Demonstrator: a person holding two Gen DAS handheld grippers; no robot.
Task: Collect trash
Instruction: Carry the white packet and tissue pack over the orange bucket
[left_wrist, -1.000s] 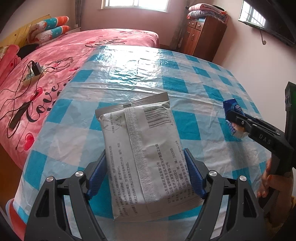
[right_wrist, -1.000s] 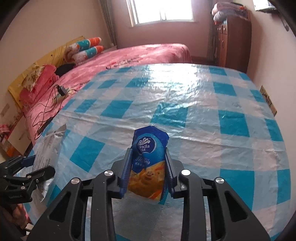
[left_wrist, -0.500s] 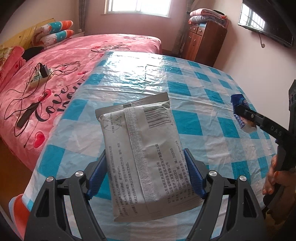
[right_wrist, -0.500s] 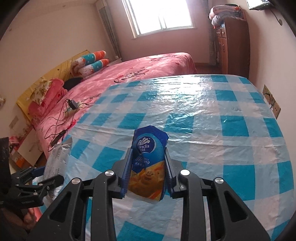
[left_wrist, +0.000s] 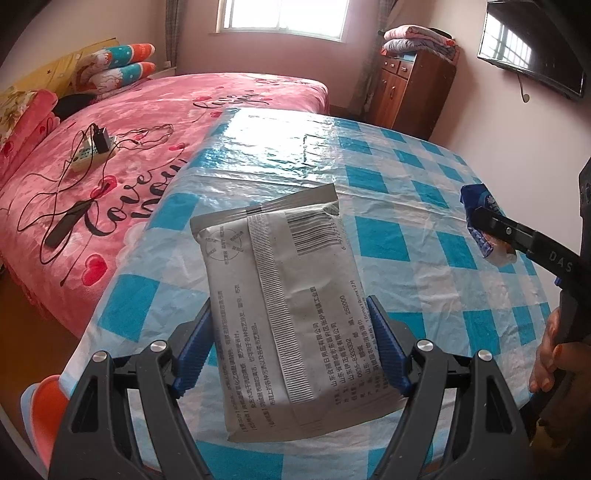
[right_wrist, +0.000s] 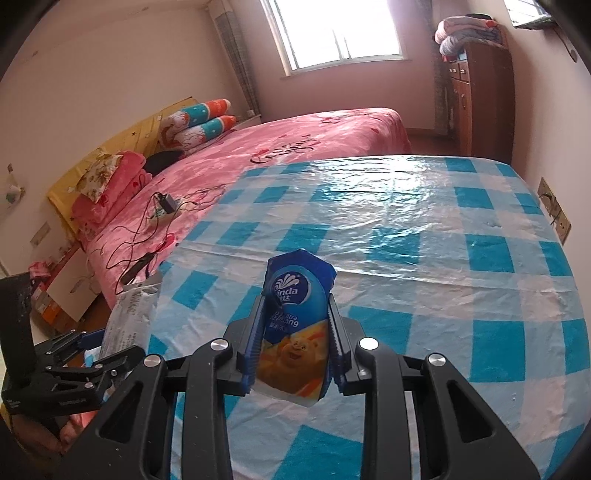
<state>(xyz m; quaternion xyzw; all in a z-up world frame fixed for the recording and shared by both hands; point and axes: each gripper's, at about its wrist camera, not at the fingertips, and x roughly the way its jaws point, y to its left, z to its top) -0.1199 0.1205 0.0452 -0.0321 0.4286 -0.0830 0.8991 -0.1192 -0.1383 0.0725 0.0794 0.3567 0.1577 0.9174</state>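
Observation:
My left gripper (left_wrist: 291, 314) is shut on a grey printed wipes packet (left_wrist: 288, 295) and holds it above the near left edge of the table with the blue-and-white checked plastic cloth (left_wrist: 388, 184). My right gripper (right_wrist: 295, 306) is shut on a small blue tissue packet (right_wrist: 295, 325), held above the table's near side. In the left wrist view the right gripper (left_wrist: 491, 236) shows at the right with the blue packet (left_wrist: 480, 206). In the right wrist view the left gripper (right_wrist: 114, 343) shows at the lower left with the grey packet (right_wrist: 129, 314).
A bed with a pink blanket (left_wrist: 147, 147) stands left of the table, with a power strip and cables (left_wrist: 92, 147) on it. A wooden cabinet (left_wrist: 410, 92) with folded blankets stands at the back. The wall is close on the right.
Both grippers have risen and drawn back from the table with their packets still held. More of the bed and the room shows now.

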